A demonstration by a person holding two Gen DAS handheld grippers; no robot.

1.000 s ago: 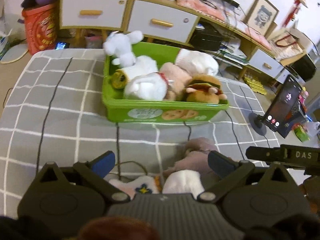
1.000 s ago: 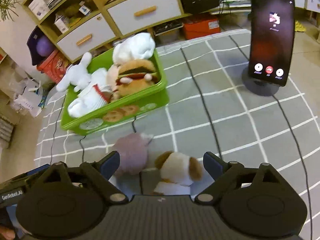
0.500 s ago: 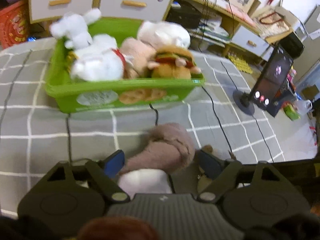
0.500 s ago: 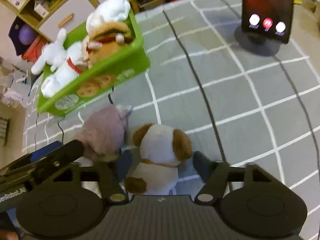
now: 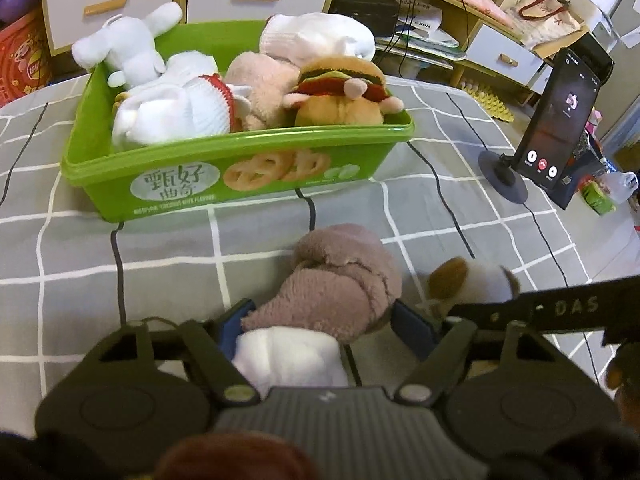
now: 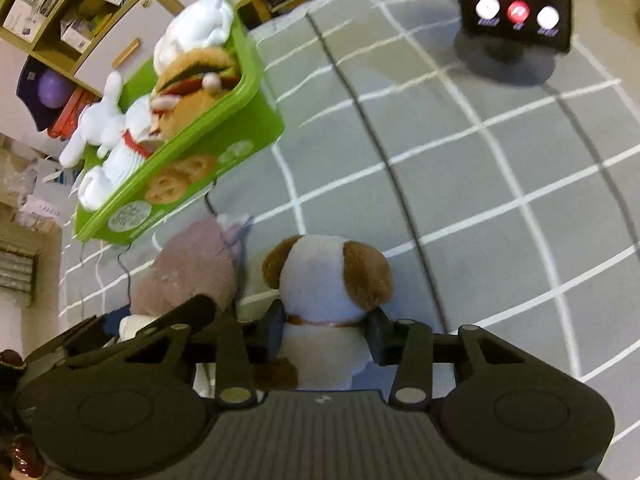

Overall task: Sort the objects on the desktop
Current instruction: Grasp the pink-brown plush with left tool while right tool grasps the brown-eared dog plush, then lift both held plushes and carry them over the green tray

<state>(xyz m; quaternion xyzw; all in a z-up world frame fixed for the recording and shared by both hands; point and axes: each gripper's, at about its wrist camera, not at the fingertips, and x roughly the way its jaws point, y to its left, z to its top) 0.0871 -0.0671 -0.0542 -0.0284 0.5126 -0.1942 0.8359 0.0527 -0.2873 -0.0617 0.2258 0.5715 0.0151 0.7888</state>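
Left wrist view is showing my left gripper [image 5: 322, 320] closing its blue-padded fingers [image 5: 412, 324] on either side of a mauve and white plush toy [image 5: 340, 288], the jaws narrowed until the pads are pressing into its fuzzy flanks, so I am judging that I have hold of it. Right wrist view is showing my right gripper [image 6: 325, 326] doing the same with a white plush puppy with brown ears [image 6: 328, 280]: both pads are pinching it just under the head, at the neck, probably because that is the narrowest part to grip. Both toys are sitting on the grey bedcover with white grid lines [image 5: 160, 248], side by side and nearly touching, which is why my two grippers are crowding each other. Beyond them, the green plastic biscuit tub [image 5: 224, 172] is standing near, already holding a white plush rabbit [image 5: 128, 56], a hamburger-shaped plush [image 5: 340, 92] and other soft toys heaped above its rim. I am taking the tub as where the toys belong, so these two look like the last pieces. A black phone on a round stand [image 5: 556, 128] is standing well apart to the right, propped upright and facing the work
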